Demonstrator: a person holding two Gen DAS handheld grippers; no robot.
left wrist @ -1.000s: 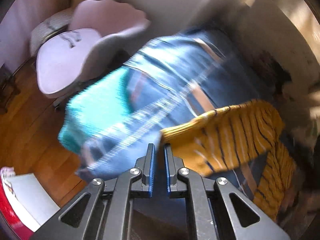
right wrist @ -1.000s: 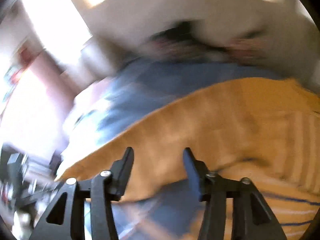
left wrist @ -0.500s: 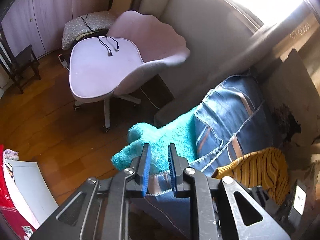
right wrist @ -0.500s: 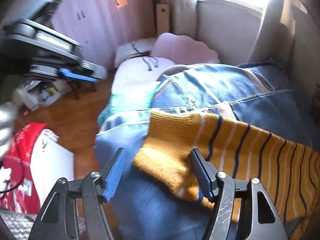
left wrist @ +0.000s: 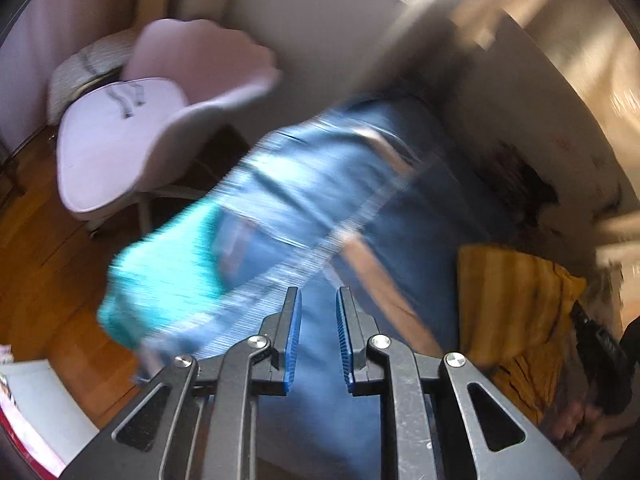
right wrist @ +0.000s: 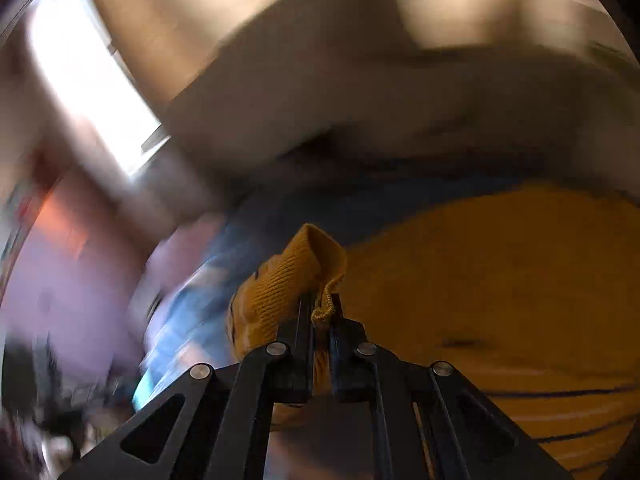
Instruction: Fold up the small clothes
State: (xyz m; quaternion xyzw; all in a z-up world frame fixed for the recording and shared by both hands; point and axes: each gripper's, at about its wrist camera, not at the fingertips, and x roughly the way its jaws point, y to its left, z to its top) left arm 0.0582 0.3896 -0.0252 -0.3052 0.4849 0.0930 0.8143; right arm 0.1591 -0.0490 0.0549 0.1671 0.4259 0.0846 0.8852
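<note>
A mustard-yellow striped knit garment (right wrist: 500, 280) lies on blue denim fabric (left wrist: 320, 208). My right gripper (right wrist: 320, 308) is shut on a bunched edge of the yellow garment (right wrist: 292, 276), which pokes up between the fingers. In the left wrist view the yellow garment (left wrist: 516, 312) lies at the right on the denim, and a teal fuzzy cloth (left wrist: 164, 272) sits at the denim's left edge. My left gripper (left wrist: 318, 320) hovers over the denim with its blue pads a narrow gap apart and nothing between them. Both views are motion-blurred.
A pale lilac swivel chair (left wrist: 132, 132) stands on the wooden floor (left wrist: 36, 264) to the left. A white box (left wrist: 32, 408) sits at the lower left. A beige wall (left wrist: 520, 120) rises behind the denim surface.
My right gripper has closed on the edge of the yellow garment; it was open around it before. My left gripper has shifted right over the denim, and its pads have parted slightly.
</note>
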